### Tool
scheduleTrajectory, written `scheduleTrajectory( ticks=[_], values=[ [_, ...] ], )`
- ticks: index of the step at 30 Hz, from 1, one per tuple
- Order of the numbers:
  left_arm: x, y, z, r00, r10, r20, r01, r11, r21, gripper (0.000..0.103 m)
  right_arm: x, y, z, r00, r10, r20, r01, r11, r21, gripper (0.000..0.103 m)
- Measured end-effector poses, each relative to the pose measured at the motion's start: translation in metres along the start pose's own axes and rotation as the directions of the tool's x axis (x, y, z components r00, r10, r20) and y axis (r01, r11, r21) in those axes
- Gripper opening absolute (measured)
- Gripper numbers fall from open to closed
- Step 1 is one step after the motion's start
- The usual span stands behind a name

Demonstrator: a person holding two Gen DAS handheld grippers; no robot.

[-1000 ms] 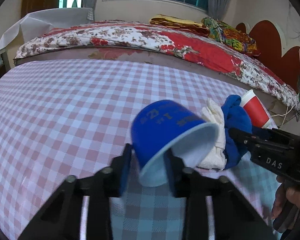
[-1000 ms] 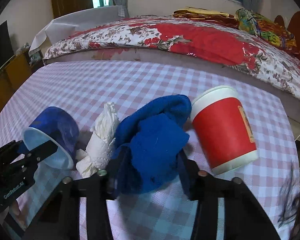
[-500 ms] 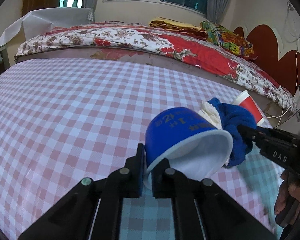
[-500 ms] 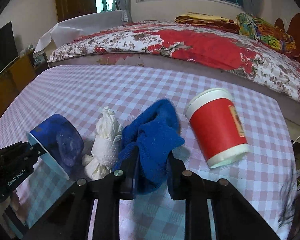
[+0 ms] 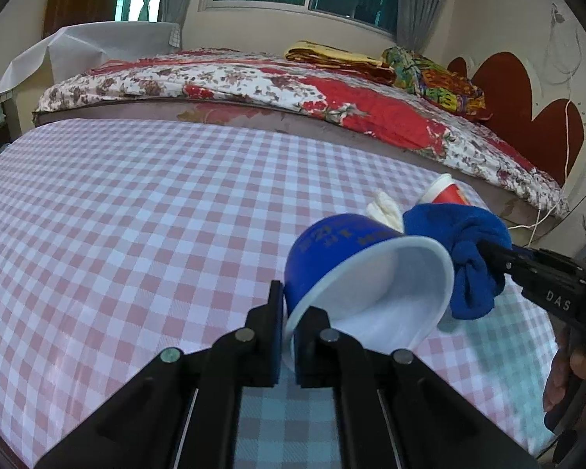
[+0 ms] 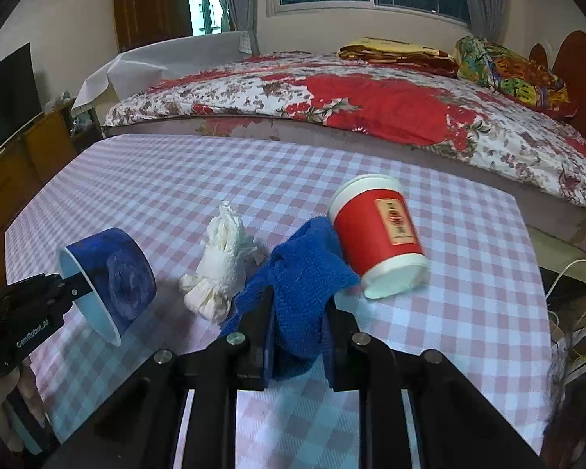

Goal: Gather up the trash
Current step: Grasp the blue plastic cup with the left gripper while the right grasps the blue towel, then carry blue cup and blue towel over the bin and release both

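Note:
My left gripper [image 5: 289,305] is shut on the rim of a blue paper cup [image 5: 332,250], which hangs tilted above the checked tablecloth [image 5: 136,215] with its white inside facing me. The jaws of my right gripper [image 6: 299,312] are closing on a blue cloth [image 6: 304,269], and their pads press its bunched folds. The cloth is lifted off the table. A crumpled white tissue [image 6: 218,269] lies between the two grippers. Right of the cloth, a red paper cup [image 6: 375,234] lies on its side. The right wrist view also shows the blue cup [image 6: 117,273] at the left.
A bed with a red floral quilt [image 6: 371,109] runs along the table's far edge. A dark screen [image 6: 4,93] stands on a wooden cabinet at the far left. White cables [image 6: 566,269] hang past the table's right edge. A hand [image 5: 566,387] holds the right gripper.
Both grippers closed, the left on the blue cup's rim and the right on the blue cloth. Both then rose and drew back, lifting cup and cloth off the table.

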State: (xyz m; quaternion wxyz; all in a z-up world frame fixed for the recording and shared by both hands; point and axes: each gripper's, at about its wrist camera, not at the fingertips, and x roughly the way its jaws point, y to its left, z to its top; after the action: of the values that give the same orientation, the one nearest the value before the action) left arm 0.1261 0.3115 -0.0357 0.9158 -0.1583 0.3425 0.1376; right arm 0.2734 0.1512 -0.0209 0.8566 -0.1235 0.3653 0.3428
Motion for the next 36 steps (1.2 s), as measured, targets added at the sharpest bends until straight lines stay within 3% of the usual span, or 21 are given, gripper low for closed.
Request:
scheduleTrajectory(
  ticks=[19, 36],
  values=[
    [-0.048, -0.043, -0.023, 0.998, -0.059, 0.034, 0.057, 0.997, 0.047, 0.005, -0.100, 0.004, -0.035, 0.994, -0.004, 0.107, 0.012, 0.997, -0.072, 0.020],
    [-0.067, -0.143, -0.044, 0.980, -0.197, 0.022, 0.190, 0.966, 0.178, 0.005, -0.204, -0.053, -0.094, 0.976, -0.119, 0.184, 0.126, 0.992, -0.025, 0.020]
  ],
)
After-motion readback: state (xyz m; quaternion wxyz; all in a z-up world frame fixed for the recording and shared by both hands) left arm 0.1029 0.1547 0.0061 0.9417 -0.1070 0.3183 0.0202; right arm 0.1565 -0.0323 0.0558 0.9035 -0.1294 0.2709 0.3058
